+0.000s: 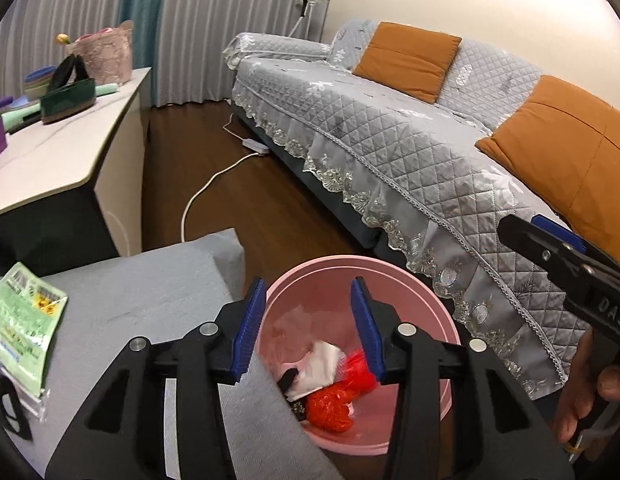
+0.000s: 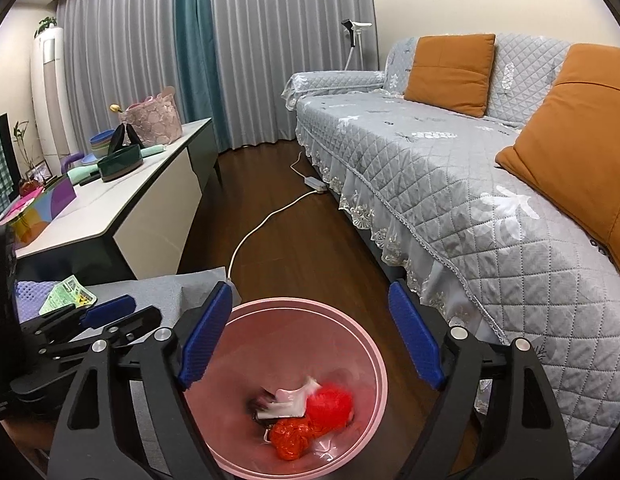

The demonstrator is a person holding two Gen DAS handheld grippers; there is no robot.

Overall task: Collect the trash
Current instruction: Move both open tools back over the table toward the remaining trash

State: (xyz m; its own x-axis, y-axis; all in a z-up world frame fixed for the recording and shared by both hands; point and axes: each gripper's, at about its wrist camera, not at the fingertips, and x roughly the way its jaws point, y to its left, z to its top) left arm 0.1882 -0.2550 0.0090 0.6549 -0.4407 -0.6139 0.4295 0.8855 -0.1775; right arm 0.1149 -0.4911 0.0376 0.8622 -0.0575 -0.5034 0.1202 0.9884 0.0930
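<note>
A pink bin (image 1: 430, 300) stands on the wood floor between a grey padded stool (image 1: 149, 280) and the sofa. In it lie crumpled red plastic (image 1: 334, 404), white paper (image 1: 322, 364) and a small dark scrap. My left gripper (image 1: 307, 286) hangs above the bin's near left rim, open, with nothing between its blue pads. My right gripper (image 2: 310, 296) is over the bin (image 2: 374, 344) too, open wide and empty; the red plastic (image 2: 310, 420) shows below it. A green printed packet (image 1: 21, 320) lies on the stool, left of the left gripper.
A grey quilted sofa (image 1: 390, 140) with orange cushions (image 1: 406, 60) runs along the right. A white cable and power strip (image 1: 253, 146) lie on the floor. A white sideboard (image 1: 69, 152) at the left carries bowls, a lace basket and a green dish.
</note>
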